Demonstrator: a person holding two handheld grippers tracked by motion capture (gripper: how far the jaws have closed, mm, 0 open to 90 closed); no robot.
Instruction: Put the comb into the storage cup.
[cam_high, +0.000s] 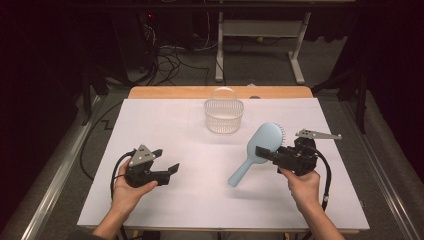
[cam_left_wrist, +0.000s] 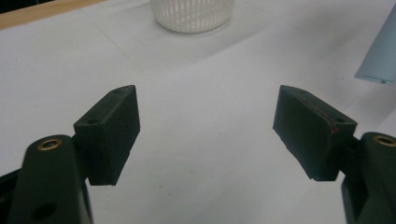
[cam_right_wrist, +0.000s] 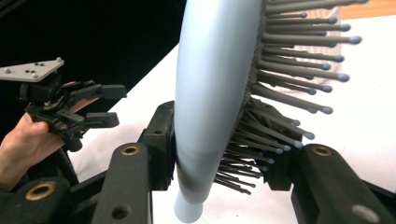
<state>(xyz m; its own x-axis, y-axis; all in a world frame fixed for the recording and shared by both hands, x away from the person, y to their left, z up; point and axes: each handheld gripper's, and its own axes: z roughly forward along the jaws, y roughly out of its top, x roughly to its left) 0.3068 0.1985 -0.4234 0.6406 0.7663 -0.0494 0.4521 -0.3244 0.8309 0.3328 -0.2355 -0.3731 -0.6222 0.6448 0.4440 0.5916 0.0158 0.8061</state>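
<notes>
Holding the light blue hairbrush (cam_high: 260, 147) off the white-covered bench (cam_high: 190, 200), the right hand-held gripper (cam_high: 265, 152) at the lower right of the high view has its jaws clamped across the brush head, one pad on the smooth back and the other pressed into the bristles, as the right gripper view shows close up. The handle slants down toward the lower middle of the frame, its tip close to the bench or perhaps resting on it. The left hand-held gripper (cam_high: 167, 170), at the lower left, has its jaws spread wide with nothing between them, well apart from the brush. This looks like the carry step, with the brush already picked up. The next move probably calls for taking it up the frame to the white slatted basket (cam_high: 223, 116) near the far edge and lowering it in handle first, or passing the handle to the empty gripper.
</notes>
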